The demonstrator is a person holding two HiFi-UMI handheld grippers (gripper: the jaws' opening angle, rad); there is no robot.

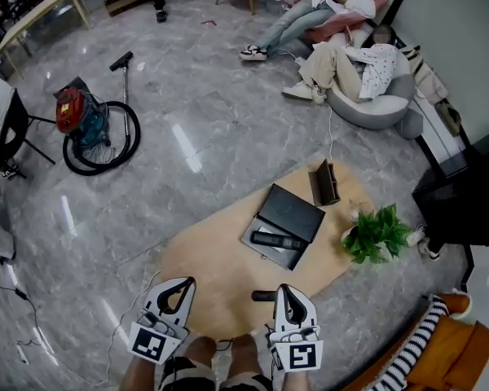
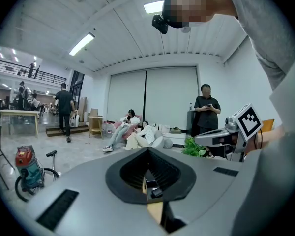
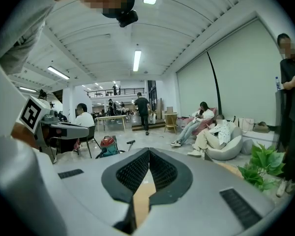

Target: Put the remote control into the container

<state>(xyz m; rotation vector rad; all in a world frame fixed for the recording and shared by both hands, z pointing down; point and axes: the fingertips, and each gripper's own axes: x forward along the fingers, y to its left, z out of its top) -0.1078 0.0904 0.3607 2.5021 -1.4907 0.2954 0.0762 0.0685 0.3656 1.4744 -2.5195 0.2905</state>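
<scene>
Jaws of the left gripper (image 1: 182,287): found pressed together along their length, with nothing caught between them. Jaws of the right gripper (image 1: 284,290): likewise closed and empty. Both grippers are held over the near edge of the worktop (image 1: 216,271), well apart from the task's thing, which is judged to suit a job with nothing left to carry.

Item 1, remote control (image 1: 277,240): black and slim, laid flat inside the container (image 1: 293,212), in its near half. Placement is judged complete.

Item 2, container: black, shallow, rectangular, set at an angle on the far right part of the worktop. What looks like its lid is folded open towards the far side, presumably so that the inside could be reached from the near side. Whether it is hinged cannot be told.

Item 3, worktop: low, pale wood, rounded outline, set on a grey marble floor (image 1: 196,137).

Item 4, holder (image 1: 324,184): brown, upright, near the container's far right corner but apart from it.

Item 5, plant (image 1: 379,233): green, at the worktop's right edge, to the right of the container.

Item 6, dark object (image 1: 263,296): small, just left of the right gripper's tip; not identifiable.

Item 7, vacuum cleaner (image 1: 85,125): on the floor, far left. Seated people (image 1: 350,63): far right, well apart.
</scene>
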